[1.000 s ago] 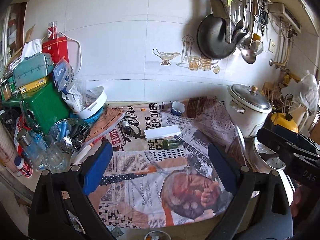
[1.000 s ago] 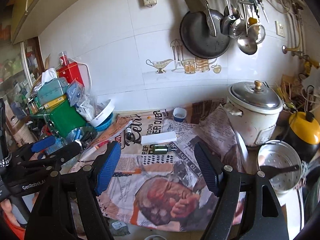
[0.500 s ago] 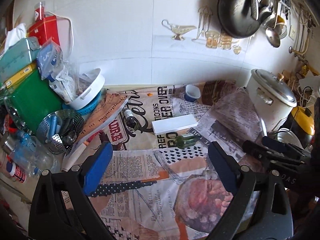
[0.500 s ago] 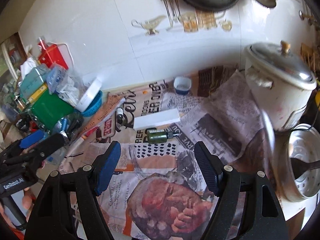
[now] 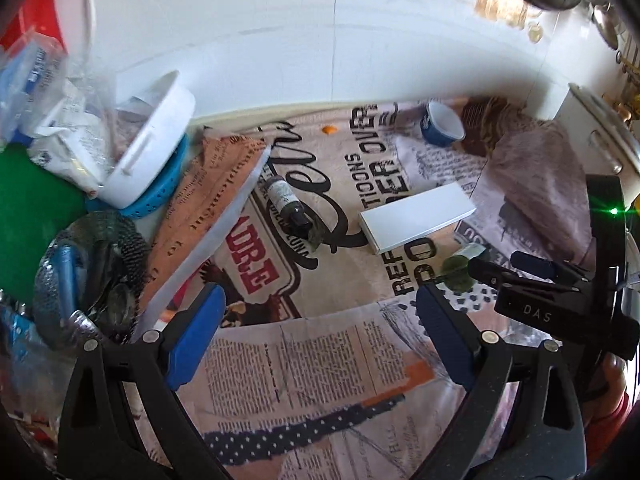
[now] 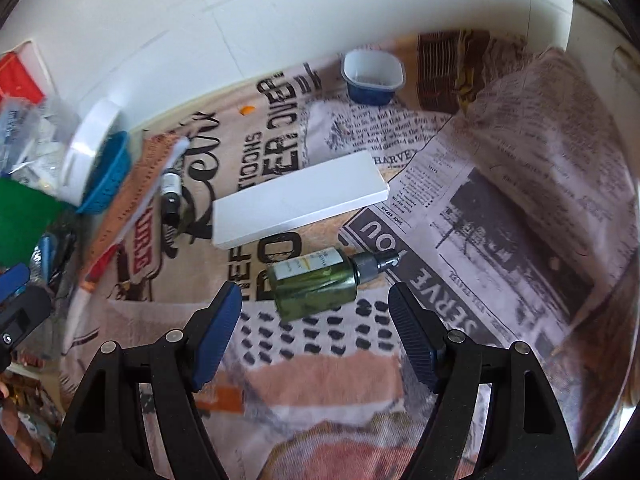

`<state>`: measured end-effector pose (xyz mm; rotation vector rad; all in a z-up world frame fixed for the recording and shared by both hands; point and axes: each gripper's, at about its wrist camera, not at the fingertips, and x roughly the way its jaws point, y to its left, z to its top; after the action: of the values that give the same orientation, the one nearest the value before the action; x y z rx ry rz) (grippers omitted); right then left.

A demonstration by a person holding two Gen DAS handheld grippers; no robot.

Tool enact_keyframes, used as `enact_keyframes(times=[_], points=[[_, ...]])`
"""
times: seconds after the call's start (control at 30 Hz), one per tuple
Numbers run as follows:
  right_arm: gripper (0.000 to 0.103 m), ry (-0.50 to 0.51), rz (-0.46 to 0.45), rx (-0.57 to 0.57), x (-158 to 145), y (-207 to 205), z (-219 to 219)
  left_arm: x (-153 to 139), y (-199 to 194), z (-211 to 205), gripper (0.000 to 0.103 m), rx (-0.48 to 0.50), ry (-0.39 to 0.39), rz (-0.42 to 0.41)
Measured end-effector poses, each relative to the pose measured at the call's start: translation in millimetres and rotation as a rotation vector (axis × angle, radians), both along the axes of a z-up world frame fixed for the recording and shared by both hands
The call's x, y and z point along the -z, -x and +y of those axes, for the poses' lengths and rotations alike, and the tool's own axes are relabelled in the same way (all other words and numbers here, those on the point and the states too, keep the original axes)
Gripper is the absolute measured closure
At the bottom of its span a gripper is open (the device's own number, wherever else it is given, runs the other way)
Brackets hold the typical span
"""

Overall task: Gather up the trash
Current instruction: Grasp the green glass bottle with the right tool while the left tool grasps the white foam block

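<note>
A green glass spray bottle (image 6: 316, 280) lies on its side on the newspaper-covered counter, just ahead of my open, empty right gripper (image 6: 316, 316); it peeks out behind that gripper in the left wrist view (image 5: 456, 270). A flat white box (image 6: 298, 208) lies just beyond it (image 5: 416, 216). A small dark bottle (image 5: 286, 204) lies left of the box (image 6: 171, 192). A blue-and-white cup (image 6: 374, 76) stands near the wall (image 5: 442, 126). My left gripper (image 5: 320, 332) is open and empty, short of the dark bottle.
A white bowl on a blue colander (image 5: 152, 160), a green box (image 5: 28, 208) and a metal strainer with utensils (image 5: 88, 268) crowd the left side. A white rice cooker (image 5: 596, 132) stands at the right. A folded orange paper (image 5: 200, 216) lies left of centre.
Both grippers have moved forward and down towards the counter. The right gripper now sits close over the green bottle; the left has closed in on the dark bottle and white box.
</note>
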<state>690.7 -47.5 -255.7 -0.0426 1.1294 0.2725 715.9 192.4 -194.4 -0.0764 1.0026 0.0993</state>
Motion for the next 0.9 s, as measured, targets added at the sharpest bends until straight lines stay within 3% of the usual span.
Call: enact_keyframes(times=[0.13, 0.2, 0.43, 0.6, 0.8, 0.9], points=[[0.032, -0.012, 0.031, 0.012, 15, -9, -4, 24, -29, -3, 0.007, 0.056, 0.038, 0.042], [0.047, -0.019, 0.036, 0.008, 18, -10, -6, 35, -44, -8, 0.007, 0.092, 0.050, 0.057], [0.048, -0.016, -0.015, 0.054, 4, -5, -30, 68, -102, -30, 0.007, 0.199, 0.093, 0.110], [0.048, 0.003, -0.038, 0.135, -15, 0, -69, 86, -133, -50, 0.007, 0.261, 0.070, 0.118], [0.048, 0.015, -0.069, 0.226, -36, 11, -109, 103, -147, -68, 0.007, 0.332, 0.097, 0.130], [0.048, 0.007, -0.084, 0.254, -44, 15, -117, 109, -141, -78, 0.013, 0.353, 0.125, 0.157]])
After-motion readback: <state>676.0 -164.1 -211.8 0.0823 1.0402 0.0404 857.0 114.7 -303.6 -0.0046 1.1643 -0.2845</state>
